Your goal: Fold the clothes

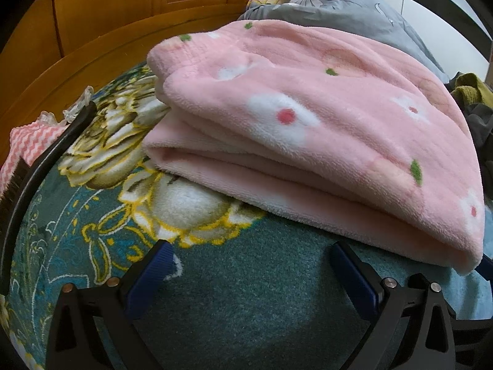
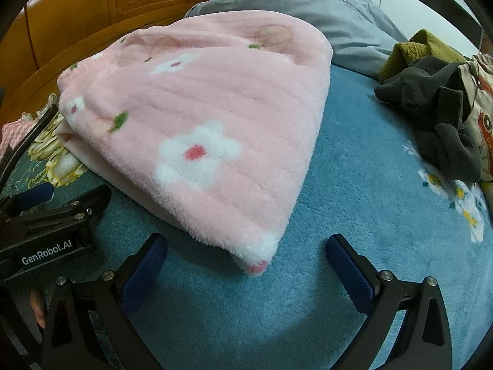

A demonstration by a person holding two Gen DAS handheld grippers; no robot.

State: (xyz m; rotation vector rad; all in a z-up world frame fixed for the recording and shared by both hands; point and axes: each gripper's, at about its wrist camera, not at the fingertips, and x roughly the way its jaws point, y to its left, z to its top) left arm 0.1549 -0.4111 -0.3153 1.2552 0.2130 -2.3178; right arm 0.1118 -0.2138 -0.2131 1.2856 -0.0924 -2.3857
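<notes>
Here the folded pink fleece garment lies flat, corner toward the right gripper.

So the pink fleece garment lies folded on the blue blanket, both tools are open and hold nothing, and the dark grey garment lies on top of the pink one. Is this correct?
One point is wrong. The dark grey garment is not on top of the pink fleece garment; it lies apart, to its right on the blue blanket, as the right wrist view shows. The rest holds: the left tool and right tool are open and hold nothing.
</notes>
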